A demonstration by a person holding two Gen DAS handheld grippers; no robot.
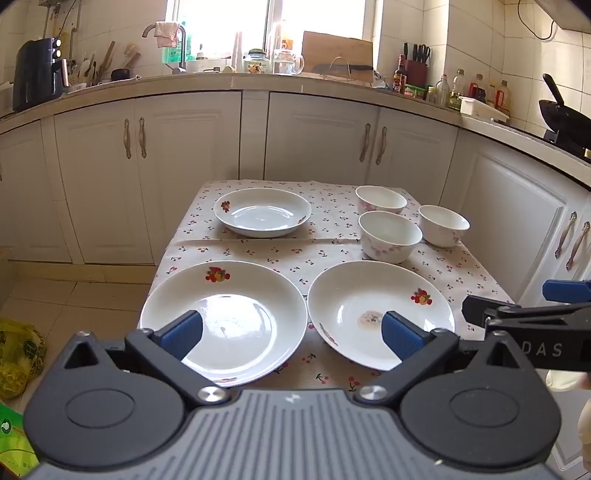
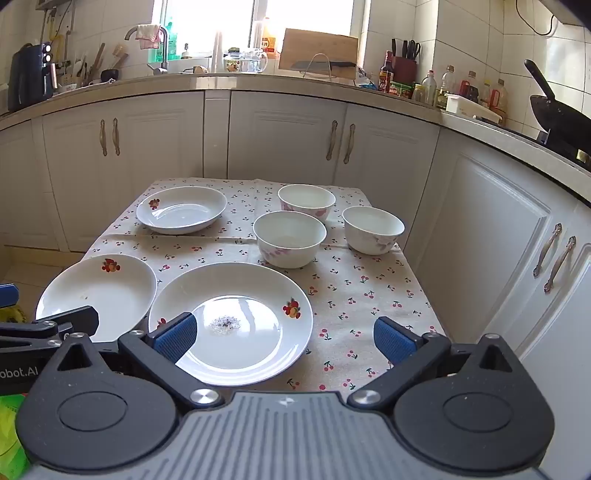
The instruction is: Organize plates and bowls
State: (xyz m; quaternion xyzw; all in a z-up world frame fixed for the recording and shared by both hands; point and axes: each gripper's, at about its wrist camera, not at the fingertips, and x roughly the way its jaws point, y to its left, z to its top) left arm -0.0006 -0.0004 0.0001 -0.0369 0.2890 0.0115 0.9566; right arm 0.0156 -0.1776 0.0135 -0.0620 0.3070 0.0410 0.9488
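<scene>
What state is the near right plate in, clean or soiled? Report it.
Soiled. The near right plate has a small patch of dark specks and residue at its centre; it also shows from the left wrist.

A bright window fills the top centre of the frame, washing the room in daylight. Below it a pale counter curves across the frame over white cabinets with curved metal handles. White wall tiles rise at the upper right. At the upper left stand a black appliance and a curved tap; bottles and a knife block crowd the right, with a black wok at the far right. Beige floor tiles show at the lower left. A cherry-print cloth covers the surface in the centre.
</scene>
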